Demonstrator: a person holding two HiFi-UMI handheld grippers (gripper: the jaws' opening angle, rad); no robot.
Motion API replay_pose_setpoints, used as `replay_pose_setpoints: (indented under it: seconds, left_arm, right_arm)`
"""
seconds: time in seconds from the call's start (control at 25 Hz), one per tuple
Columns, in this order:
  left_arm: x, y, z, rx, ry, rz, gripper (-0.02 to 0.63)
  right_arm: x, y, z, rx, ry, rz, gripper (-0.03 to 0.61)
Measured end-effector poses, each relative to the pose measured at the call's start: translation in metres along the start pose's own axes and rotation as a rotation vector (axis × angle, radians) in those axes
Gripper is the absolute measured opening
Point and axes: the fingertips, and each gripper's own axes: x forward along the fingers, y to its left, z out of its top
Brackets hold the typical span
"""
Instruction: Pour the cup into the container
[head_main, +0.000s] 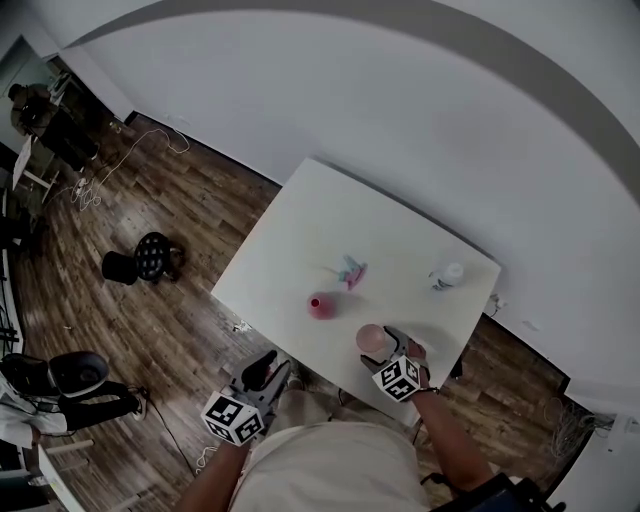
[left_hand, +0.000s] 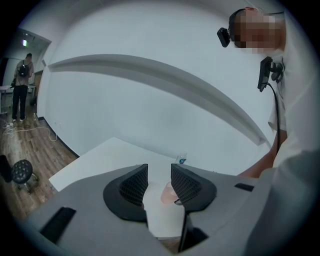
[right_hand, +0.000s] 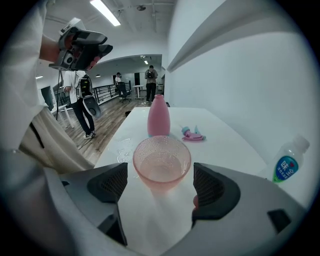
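My right gripper (right_hand: 160, 186) has its jaws wide apart, pink textured cup (right_hand: 161, 161) between them, untouched, on the white table (head_main: 300, 235) near its near edge. Pink container (right_hand: 158, 116) stands just beyond. My left gripper (left_hand: 159, 181) is open and empty, off the table's near edge.

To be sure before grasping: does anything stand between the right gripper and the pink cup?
Nothing visible does. The open right gripper faces the pink cup directly; the pink bottle stands beyond the cup.
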Motion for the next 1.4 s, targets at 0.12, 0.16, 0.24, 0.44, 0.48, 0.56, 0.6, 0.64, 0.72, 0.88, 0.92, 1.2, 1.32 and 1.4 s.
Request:
replay_pose_setpoints:
  seconds: [0.12,0.16,0.24,0.44,0.48,0.56,0.6,0.64,0.72,0.88,0.92,1.2,1.32,1.4]
  left_arm:
    - [-0.001,0.005,-0.001,-0.003,0.007,0.009,0.137]
    - [-0.001,0.007,-0.001,-0.005,0.009,0.012,0.137]
    - [-0.001,0.008,-0.001,-0.004,0.012,0.016,0.137]
    - [-0.003,0.007,-0.004,-0.007,0.022,0.027,0.137]
    - [-0.003,0.008,-0.004,-0.008,0.023,0.030,0.137]
    - [-0.003,0.009,-0.005,-0.008,0.025,0.037,0.137]
    - [-0.003,0.009,-0.005,-0.008,0.026,0.041,0.137]
    - [-0.003,0.009,-0.006,-0.009,0.026,0.044,0.137]
    - [-0.004,0.010,-0.006,-0.010,0.026,0.049,0.137]
    - [-0.005,0.010,-0.009,-0.012,0.026,0.059,0.137]
    - [-0.005,0.010,-0.009,-0.012,0.026,0.061,0.137]
    - [-0.009,0.015,-0.005,-0.010,0.023,0.074,0.137]
    - [-0.010,0.019,-0.004,-0.010,0.024,0.074,0.137]
    - [-0.010,0.022,-0.003,-0.011,0.024,0.072,0.137]
  right_arm:
    - [0.010,-0.002,-0.004,0.005,0.008,0.000,0.393]
    - [0.013,-0.003,-0.005,0.007,0.009,-0.001,0.393]
    - [0.018,-0.003,-0.007,0.016,0.011,0.001,0.393]
    - [0.026,-0.004,-0.010,0.042,-0.002,-0.006,0.393]
    - [0.027,-0.005,-0.010,0.047,-0.006,-0.012,0.393]
    - [0.030,-0.006,-0.010,0.051,-0.014,-0.019,0.393]
    - [0.032,-0.007,-0.010,0.052,-0.019,-0.020,0.393]
    - [0.033,-0.007,-0.008,0.050,-0.024,-0.019,0.393]
    - [0.034,-0.006,-0.005,0.043,-0.032,-0.019,0.393]
    - [0.037,-0.006,-0.004,0.041,-0.046,-0.026,0.385]
    - [0.037,-0.006,-0.004,0.043,-0.048,-0.029,0.385]
    - [0.031,-0.007,-0.005,0.066,-0.024,-0.048,0.377]
    - [0.026,-0.007,-0.002,0.087,-0.016,-0.048,0.376]
    - [0.021,-0.007,0.002,0.100,-0.008,-0.049,0.374]
